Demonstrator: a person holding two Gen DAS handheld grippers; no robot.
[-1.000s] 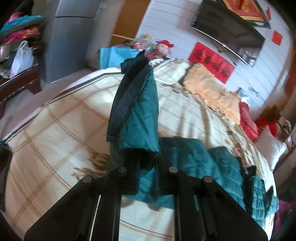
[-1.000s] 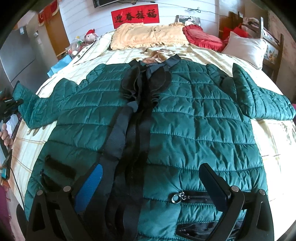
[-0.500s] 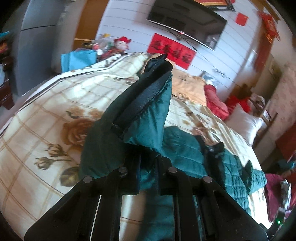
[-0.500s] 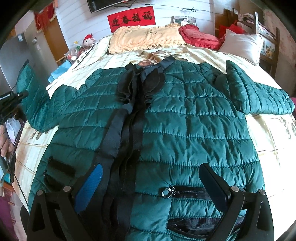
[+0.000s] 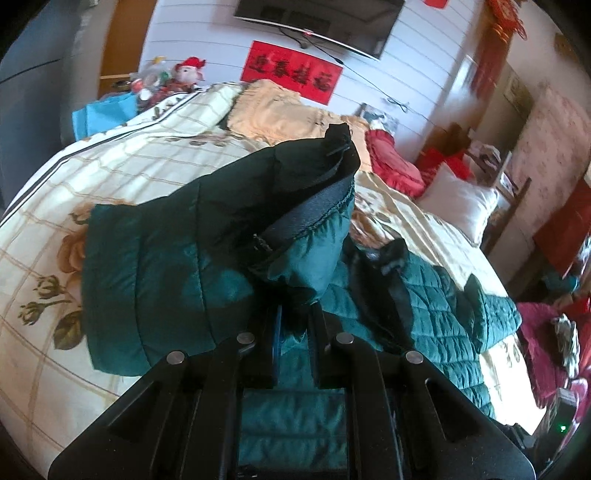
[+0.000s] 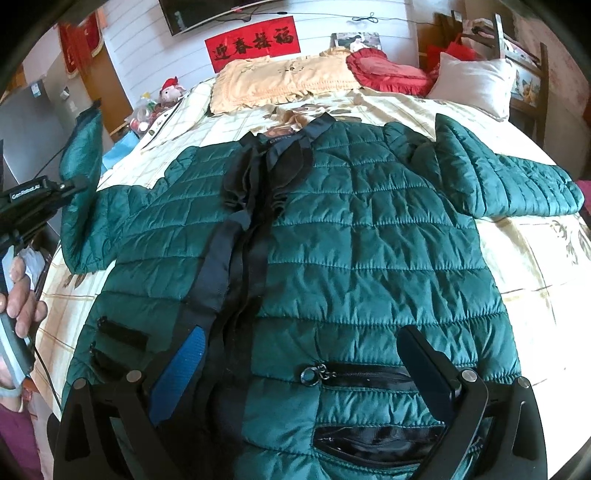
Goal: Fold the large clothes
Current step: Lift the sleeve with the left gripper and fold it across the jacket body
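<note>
Spread front-up on the floral bed (image 6: 535, 266), a green quilted jacket (image 6: 369, 240) is pictured; its sleeve (image 5: 177, 266) is held raised, clamped in the left gripper (image 5: 293, 314), while the right gripper (image 6: 299, 350) is held wide above the hem.

**Bedroom in a lived-in home**

A large bed (image 6: 535, 266) w/ a cream floral-check cover fills the room. At its head: a peach pillow (image 6: 280, 81), a red ruffled cushion (image 6: 388, 74), a white pillow (image 6: 476, 81). On the white plank wall, a flat-screen TV (image 5: 317, 18) hangs over a red banner (image 6: 255, 46) w/ black characters. A stuffed toy (image 5: 188, 74) sits bedside, nr a wooden door (image 5: 118, 44).
</note>
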